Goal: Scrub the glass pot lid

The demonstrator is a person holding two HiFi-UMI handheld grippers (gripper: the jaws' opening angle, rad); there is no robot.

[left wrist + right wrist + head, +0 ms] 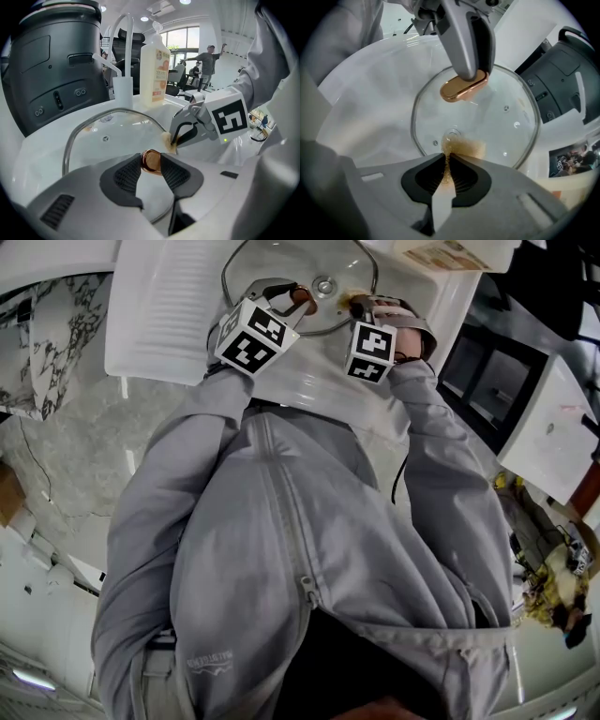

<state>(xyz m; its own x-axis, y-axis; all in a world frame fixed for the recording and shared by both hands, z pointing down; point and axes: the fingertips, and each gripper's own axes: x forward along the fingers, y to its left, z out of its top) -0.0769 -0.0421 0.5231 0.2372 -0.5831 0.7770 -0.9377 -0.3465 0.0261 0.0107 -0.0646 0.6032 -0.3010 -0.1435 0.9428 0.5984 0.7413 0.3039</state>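
Note:
The glass pot lid [281, 261] lies in the white sink [441, 296], its steel rim [117, 111] curving round clear glass [501, 122]. My left gripper [151, 161] is shut on the lid's copper handle [151, 160], seen from the other side as a copper bar [461, 88] under the grey fingers [466, 42]. My right gripper [447, 161] is shut on a tan scrubbing sponge [461, 147], which rests on the glass near the lid's edge. In the head view both grippers [298, 298] [356, 306] sit side by side over the lid.
A dark appliance [51, 70] stands behind the sink, with a white faucet [124, 56] and a soap bottle [154, 70] beside it. A ribbed white drainboard [169, 306] lies left of the lid. People stand far off in the room.

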